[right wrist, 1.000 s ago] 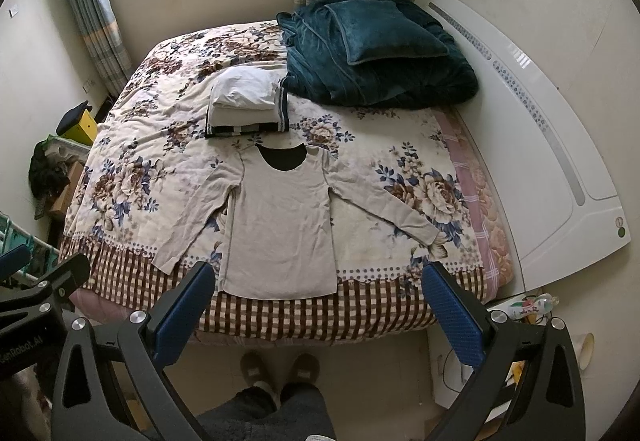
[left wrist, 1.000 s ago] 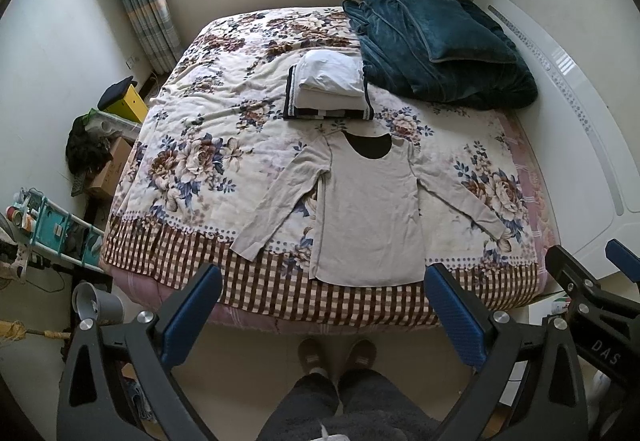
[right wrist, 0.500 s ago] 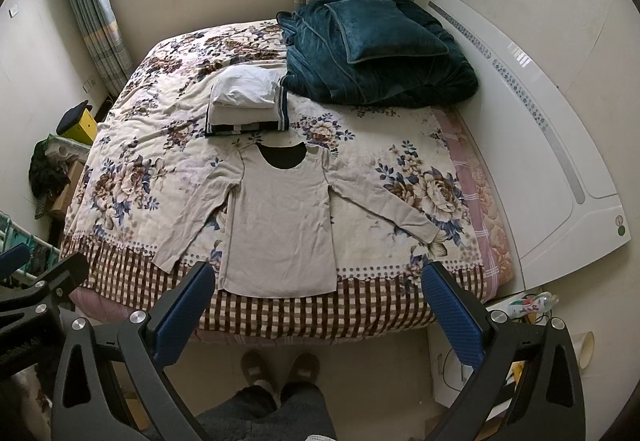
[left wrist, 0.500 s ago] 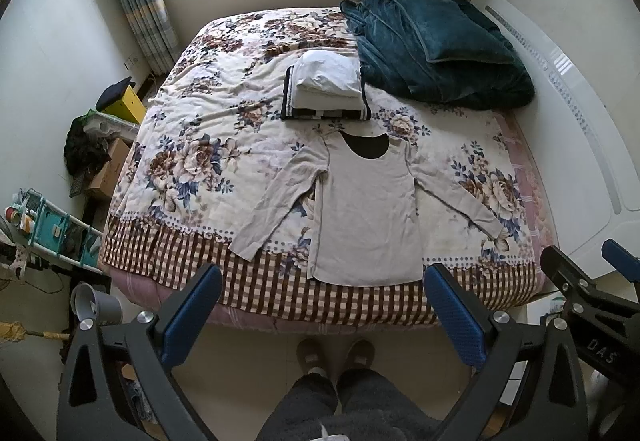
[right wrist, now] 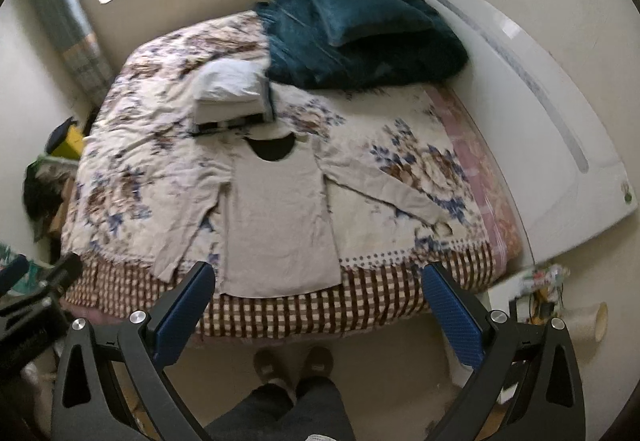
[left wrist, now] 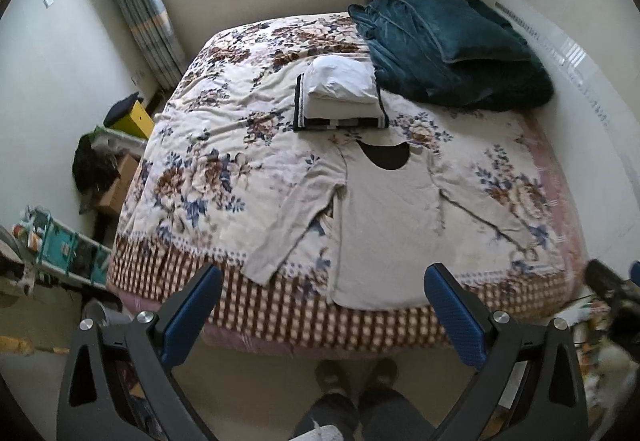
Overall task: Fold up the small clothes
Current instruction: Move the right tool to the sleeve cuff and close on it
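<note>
A small beige long-sleeved shirt lies flat and face up on the floral bedspread, sleeves spread, hem at the near edge of the bed. It also shows in the right wrist view. My left gripper is open and empty, held above the floor in front of the bed edge. My right gripper is open and empty, at the same height near the shirt's hem. Neither touches the shirt.
A stack of folded white clothes sits behind the shirt's collar. A dark teal blanket with a pillow lies at the head end by the white headboard. Boxes and clutter stand left of the bed. The person's feet are on the floor.
Both grippers have moved forward and a little lower toward the bed edge, so the shirt looks larger. Both stay open. The shirt has not moved.
</note>
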